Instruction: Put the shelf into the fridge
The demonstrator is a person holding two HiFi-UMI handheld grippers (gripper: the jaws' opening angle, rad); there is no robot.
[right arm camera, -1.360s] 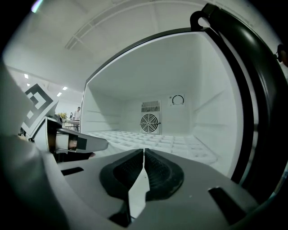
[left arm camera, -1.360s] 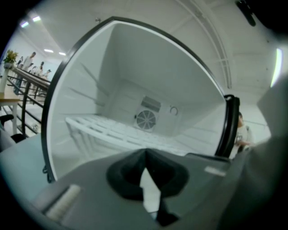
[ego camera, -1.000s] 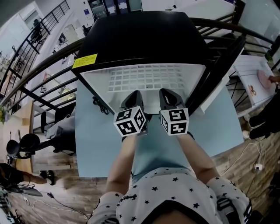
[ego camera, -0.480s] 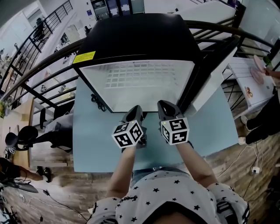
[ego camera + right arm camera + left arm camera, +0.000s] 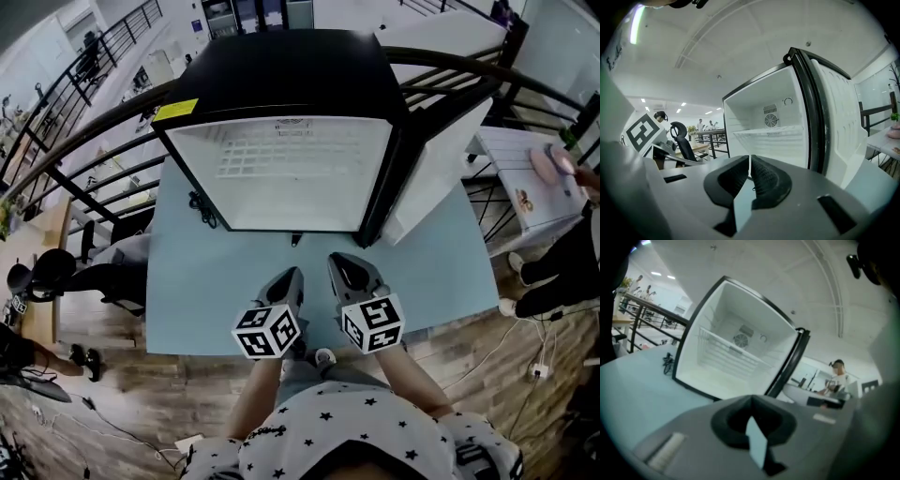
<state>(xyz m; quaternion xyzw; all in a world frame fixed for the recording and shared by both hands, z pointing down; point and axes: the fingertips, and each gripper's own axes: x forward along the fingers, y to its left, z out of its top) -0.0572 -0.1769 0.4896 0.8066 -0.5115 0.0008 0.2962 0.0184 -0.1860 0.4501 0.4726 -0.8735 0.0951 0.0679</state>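
A black mini fridge (image 5: 281, 75) stands on the light blue table (image 5: 206, 281) with its door (image 5: 436, 164) swung open to the right. The white wire shelf (image 5: 281, 155) lies level inside the white cabinet, and shows in the left gripper view (image 5: 726, 352) and the right gripper view (image 5: 771, 136) as well. My left gripper (image 5: 292, 274) and right gripper (image 5: 339, 261) hover side by side near the table's front edge, well clear of the fridge mouth. The left gripper (image 5: 751, 398) and the right gripper (image 5: 750, 157) are both shut, with nothing between their jaws.
A black cable (image 5: 199, 211) lies on the table at the fridge's left. A small dark object (image 5: 296, 240) sits just in front of the fridge. Black railings (image 5: 84, 141) run behind. A white side table (image 5: 530, 173) with a pink dish and a person (image 5: 553, 272) are at the right.
Both grippers have drawn back together from the fridge opening toward the table's front edge. The shelf stays inside the fridge and the door stays open.
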